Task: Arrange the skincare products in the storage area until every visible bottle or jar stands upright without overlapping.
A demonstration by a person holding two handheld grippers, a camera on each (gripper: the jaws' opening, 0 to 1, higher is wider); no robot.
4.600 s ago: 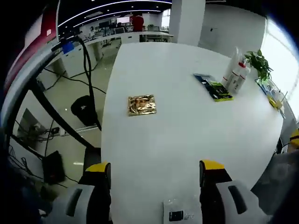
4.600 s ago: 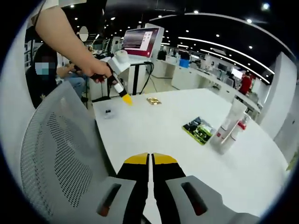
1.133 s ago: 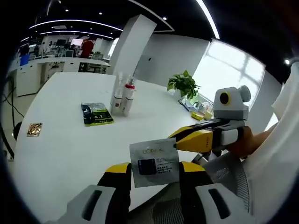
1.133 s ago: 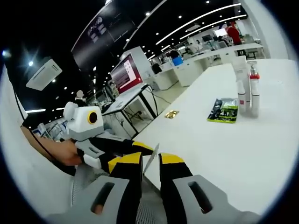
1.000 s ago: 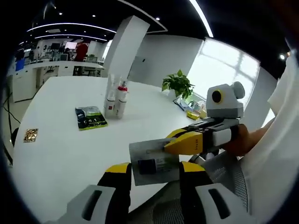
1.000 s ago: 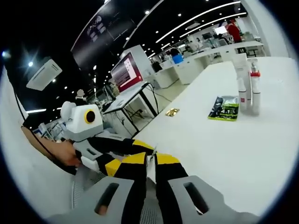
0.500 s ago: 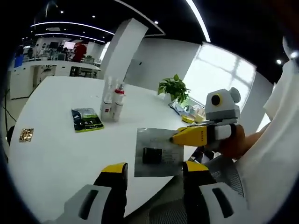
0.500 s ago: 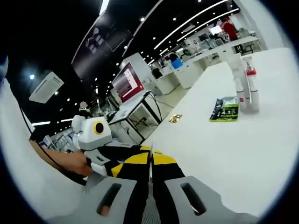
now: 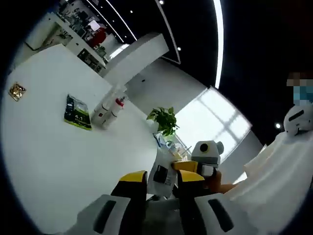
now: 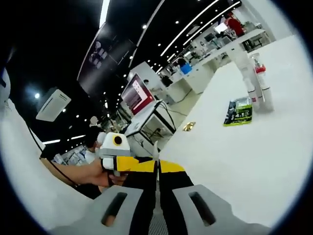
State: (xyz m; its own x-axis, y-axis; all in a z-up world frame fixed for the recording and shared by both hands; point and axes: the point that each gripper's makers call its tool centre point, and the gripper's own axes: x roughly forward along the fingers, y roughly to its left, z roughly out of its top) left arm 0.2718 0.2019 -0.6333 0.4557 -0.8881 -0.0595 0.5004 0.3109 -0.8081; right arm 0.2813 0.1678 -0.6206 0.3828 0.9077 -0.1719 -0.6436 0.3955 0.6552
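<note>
- So far, the tall white skincare bottles [image 9: 108, 108], one with a red cap, stand upright close together on the white table [image 9: 54, 147], just beside a flat green-and-black packet [image 9: 77, 112].
- Apart from them lies a small gold foil sachet [image 9: 16, 91].
- Off the table, a silver-white sachet with a dark label [image 9: 163, 177] sits between the left gripper [image 9: 161, 177]'s narrowly parted yellow tips.
- Meanwhile the right gripper [image 10: 157, 166] is pinched closed on that sachet's thin edge.
- Judging by this, the sachet remains to be placed.
</note>
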